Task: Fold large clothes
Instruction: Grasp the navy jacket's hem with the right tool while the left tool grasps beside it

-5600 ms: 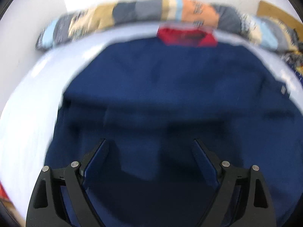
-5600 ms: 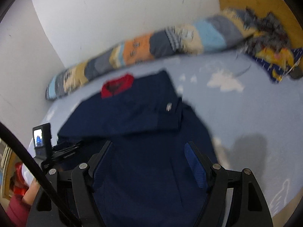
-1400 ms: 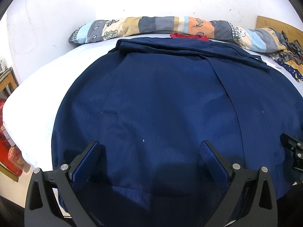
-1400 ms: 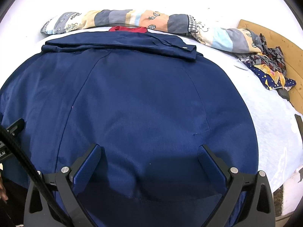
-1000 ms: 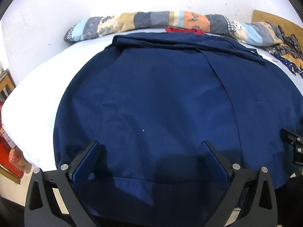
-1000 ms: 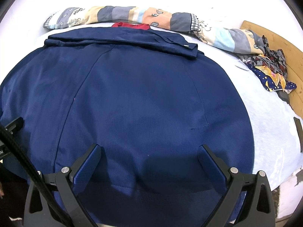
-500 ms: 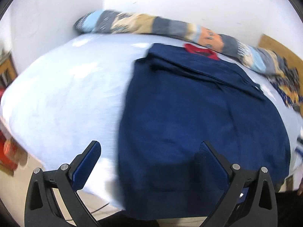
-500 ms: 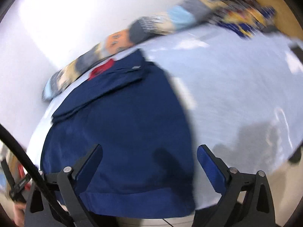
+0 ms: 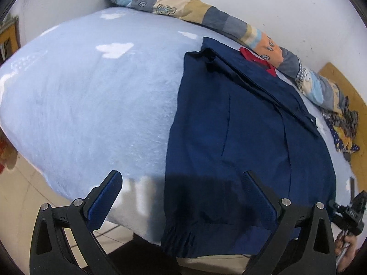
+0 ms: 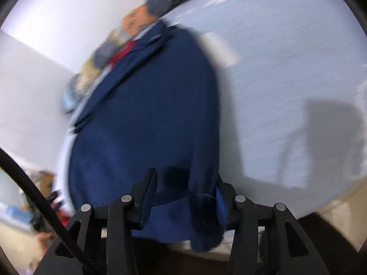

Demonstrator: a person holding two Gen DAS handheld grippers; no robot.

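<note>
The left gripper (image 9: 181,181) stands wide, its two blue-padded fingers (image 9: 107,192) apart and pressing on nothing; one hangs over the bed's near edge, the other over the hem of the garment (image 9: 240,137). The right gripper (image 10: 185,183) is much narrower: its jaws have just been closing, and the garment's (image 10: 146,114) near right hem corner lies bunched between them. The picture is blurred, so whether the pads already press the cloth cannot be told.

There is one garment, dark blue, with one red collar (image 9: 257,60) at its far end. It lies flat on the bed (image 9: 91,91), on the right-hand part as the left camera sees it, with its hem hanging slightly over the near edge. Its long axis runs from that near edge away towards the wall, collar pointing at the wall. A folded band of the same cloth crosses it just below the collar.

One long patchwork bolster (image 9: 206,16) lies along the wall, touching the collar end. One crumpled patterned cloth (image 9: 344,128) sits at the far right, well apart. A hand (image 9: 346,249) shows at the lower right edge of the left view.
</note>
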